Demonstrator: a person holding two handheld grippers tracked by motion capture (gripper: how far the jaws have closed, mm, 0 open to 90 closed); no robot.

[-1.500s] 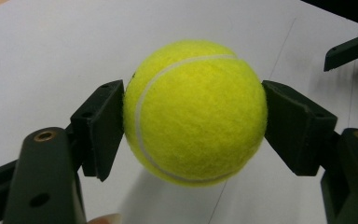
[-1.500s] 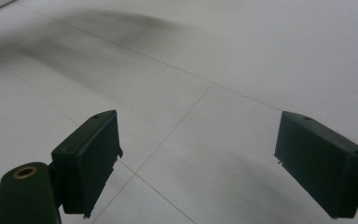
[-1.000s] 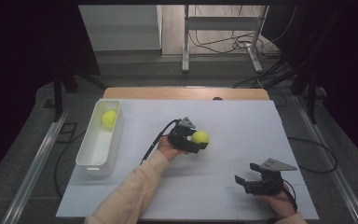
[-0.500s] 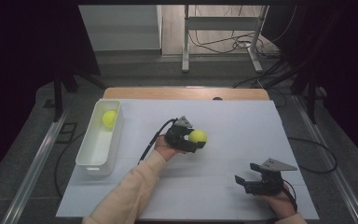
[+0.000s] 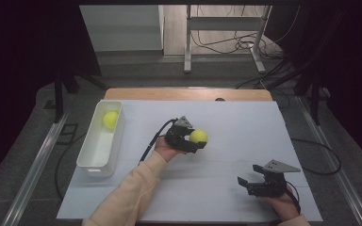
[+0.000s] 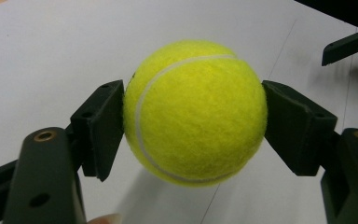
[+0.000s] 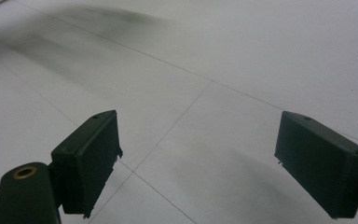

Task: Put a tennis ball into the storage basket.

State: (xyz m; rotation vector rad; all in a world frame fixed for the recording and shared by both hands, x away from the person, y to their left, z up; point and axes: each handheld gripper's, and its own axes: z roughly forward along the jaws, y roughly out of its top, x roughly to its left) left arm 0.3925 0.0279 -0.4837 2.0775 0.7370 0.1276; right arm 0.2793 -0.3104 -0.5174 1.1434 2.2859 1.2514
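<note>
Tennis ball (image 6: 196, 112) clamped in left tool (image 5: 192, 140), forearm angled up-right; right tool (image 5: 248, 184) wide open, empty.

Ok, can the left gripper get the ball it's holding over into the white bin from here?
Probably yes: the left gripper grips the tennis ball, and the bare tabletop lies between it and the open-topped white bin, which holds one other ball at its far end.

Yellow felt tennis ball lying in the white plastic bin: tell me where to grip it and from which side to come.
Grip the yellow felt tennis ball in the bin across its widest middle, coming straight down from above. The white plastic bin has walls that block any level approach, and the ball lies near the far end wall, so probably set the jaws across the bin's width, where the floor seems to leave some room beside the ball.
</note>
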